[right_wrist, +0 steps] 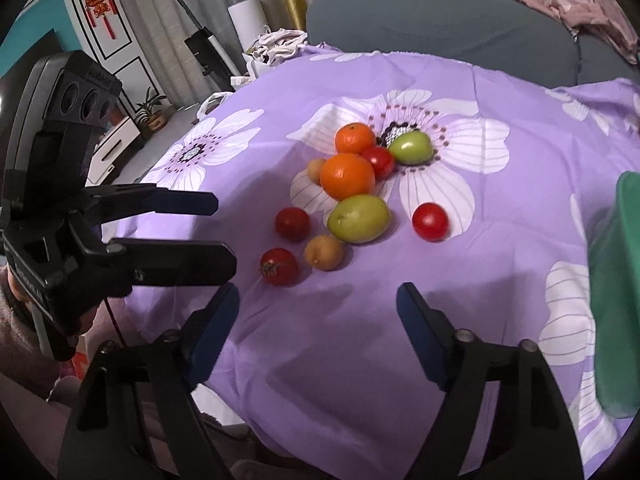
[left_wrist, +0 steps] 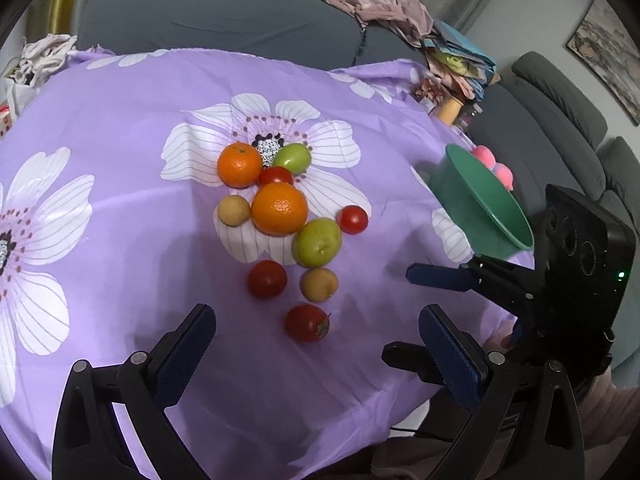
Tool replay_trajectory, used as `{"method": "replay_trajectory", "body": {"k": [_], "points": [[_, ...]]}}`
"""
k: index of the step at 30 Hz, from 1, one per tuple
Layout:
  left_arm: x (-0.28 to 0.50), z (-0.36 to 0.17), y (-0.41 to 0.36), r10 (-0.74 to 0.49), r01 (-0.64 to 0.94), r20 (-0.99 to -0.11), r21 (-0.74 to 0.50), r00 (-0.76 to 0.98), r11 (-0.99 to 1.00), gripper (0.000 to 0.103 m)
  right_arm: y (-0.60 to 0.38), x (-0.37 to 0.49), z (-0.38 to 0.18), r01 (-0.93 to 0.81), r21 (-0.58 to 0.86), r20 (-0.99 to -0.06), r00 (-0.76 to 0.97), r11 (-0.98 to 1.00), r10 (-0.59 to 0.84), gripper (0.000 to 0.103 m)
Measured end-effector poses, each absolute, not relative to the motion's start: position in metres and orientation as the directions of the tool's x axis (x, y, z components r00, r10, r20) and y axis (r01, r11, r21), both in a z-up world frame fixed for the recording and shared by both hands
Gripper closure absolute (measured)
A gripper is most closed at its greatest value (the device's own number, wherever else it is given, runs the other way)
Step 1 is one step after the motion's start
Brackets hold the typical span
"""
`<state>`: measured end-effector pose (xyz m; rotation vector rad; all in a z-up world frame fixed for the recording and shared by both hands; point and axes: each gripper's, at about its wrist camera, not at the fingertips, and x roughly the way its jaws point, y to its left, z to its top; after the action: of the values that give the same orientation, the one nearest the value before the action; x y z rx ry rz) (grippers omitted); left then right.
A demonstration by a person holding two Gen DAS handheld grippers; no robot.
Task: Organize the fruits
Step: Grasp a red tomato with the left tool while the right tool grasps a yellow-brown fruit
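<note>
A round table under a purple cloth (left_wrist: 120, 240) printed with big white flowers fills both views. Neither gripper holds anything, and both hang above the near edge of the cloth.

At the left, the left gripper (left_wrist: 316, 344) has its jaws wide apart, with nothing between them but bare cloth. Just beyond its fingertips lies the nearest tomato (left_wrist: 307, 323), its stalk end turned to the right.

The fruit sits in a loose cluster at the middle of the table, on and below the central flower. At the far end are an orange (left_wrist: 239, 165) and, right of it, a green fruit (left_wrist: 293, 158), with a tomato (left_wrist: 276, 176) tucked between them. Nearer is a bigger orange (left_wrist: 279, 209), with a small tan fruit (left_wrist: 234, 210) touching its left side and a second green fruit (left_wrist: 317, 242) at its near right. A lone tomato (left_wrist: 353, 219) lies right of that. Nearer still, a tomato (left_wrist: 267, 279) and another tan fruit (left_wrist: 319, 284) sit side by side.

Further right, the right gripper (right_wrist: 318, 300) has its jaws apart too, empty, over the cloth near the fruit.

At the far right edge of the table stands a green bowl (left_wrist: 484, 204), tilted in the left view, with something pink just behind it.
</note>
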<state>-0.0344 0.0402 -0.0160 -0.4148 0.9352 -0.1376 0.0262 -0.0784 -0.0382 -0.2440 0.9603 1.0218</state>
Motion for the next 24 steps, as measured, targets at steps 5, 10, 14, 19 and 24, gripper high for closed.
{"method": "replay_trajectory", "body": {"k": [5, 10, 14, 19, 24], "points": [[-0.033, -0.018, 0.038, -0.292, -0.063, -0.763, -0.398, 0.576, 0.915, 0.003, -0.082, 0.035, -0.043, -0.793, 0.269, -0.775, 0.159, 0.547, 0.611, 0.036], [-0.026, -0.022, 0.041, -0.279, -0.075, -0.784, -0.381, 0.555, 0.922, 0.014, -0.079, 0.034, -0.046, -0.809, 0.290, -0.775, 0.115, 0.512, 0.621, 0.046], [-0.014, -0.022, 0.047, -0.255, -0.076, -0.795, -0.352, 0.550, 0.933, 0.024, -0.068, 0.030, -0.049, -0.814, 0.358, -0.756, 0.035, 0.457, 0.654, 0.052], [-0.002, -0.030, 0.047, -0.218, -0.046, -0.835, -0.278, 0.505, 0.959, 0.041, -0.051, 0.025, -0.056, -0.817, 0.371, -0.757, 0.009, 0.441, 0.653, 0.058], [0.008, -0.036, 0.045, -0.201, 0.008, -0.863, -0.223, 0.463, 0.975, 0.050, -0.039, 0.024, -0.062, -0.820, 0.365, -0.769, 0.002, 0.442, 0.639, 0.063]]}}
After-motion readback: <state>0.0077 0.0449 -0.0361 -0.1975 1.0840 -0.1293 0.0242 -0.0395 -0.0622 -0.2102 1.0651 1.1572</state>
